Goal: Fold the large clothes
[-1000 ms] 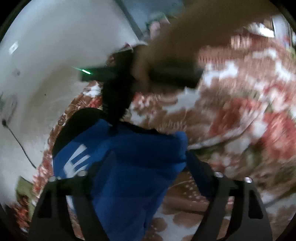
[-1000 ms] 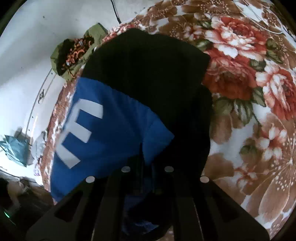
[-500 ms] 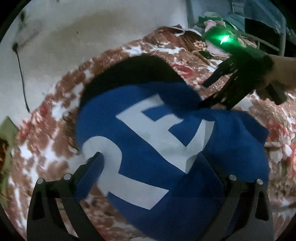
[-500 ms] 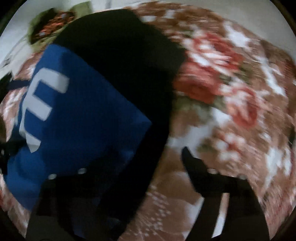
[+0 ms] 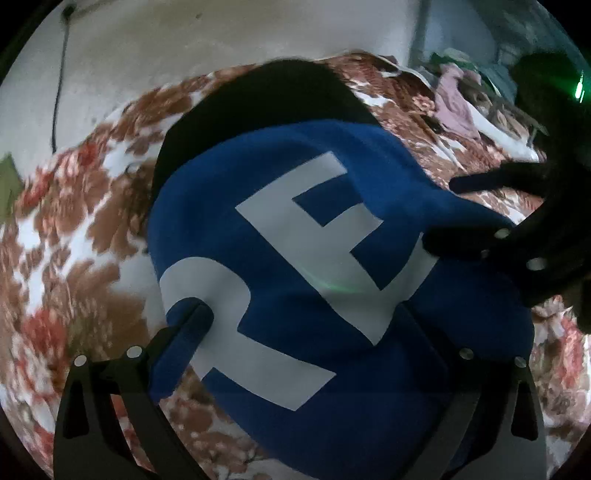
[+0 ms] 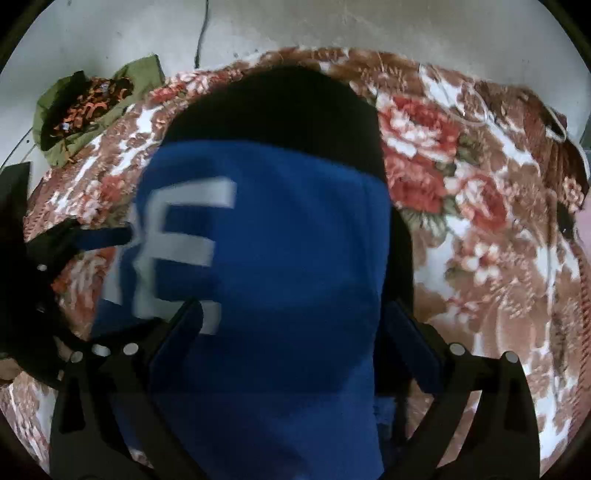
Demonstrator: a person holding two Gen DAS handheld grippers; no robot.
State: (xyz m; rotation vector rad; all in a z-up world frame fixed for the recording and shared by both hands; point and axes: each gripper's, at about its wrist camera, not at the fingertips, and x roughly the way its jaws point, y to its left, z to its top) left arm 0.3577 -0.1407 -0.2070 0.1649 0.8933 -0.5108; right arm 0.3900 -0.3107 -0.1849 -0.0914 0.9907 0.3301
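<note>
A folded blue and black garment (image 5: 314, 266) was seen lying on a floral blanket (image 5: 74, 258) of brown, red and white. In the left wrist view it filled the centre, with a black part at twelve o'clock and the blue panel, printed with large white letters (image 5: 295, 280), spread below it toward six o'clock.

The left gripper (image 5: 306, 332) was held above the blue panel, its jaws spread wide, one finger at seven o'clock and the other at five o'clock; nothing was clamped between them, and the cloth lay flat beneath. The right gripper (image 5: 461, 214) was seen at three o'clock in that view, a green light glowing on its body at two o'clock.

In the right wrist view the garment (image 6: 288, 277) again filled the middle, black at twelve o'clock. The right gripper (image 6: 295, 325) had just been opening and its jaws stood wide apart over the blue cloth, which was not gripped. The left gripper (image 6: 85, 236) was seen at nine o'clock. An olive cloth bundle (image 6: 88, 107) lay at ten o'clock, on the pale floor (image 6: 332, 26) just beside the blanket's edge.
</note>
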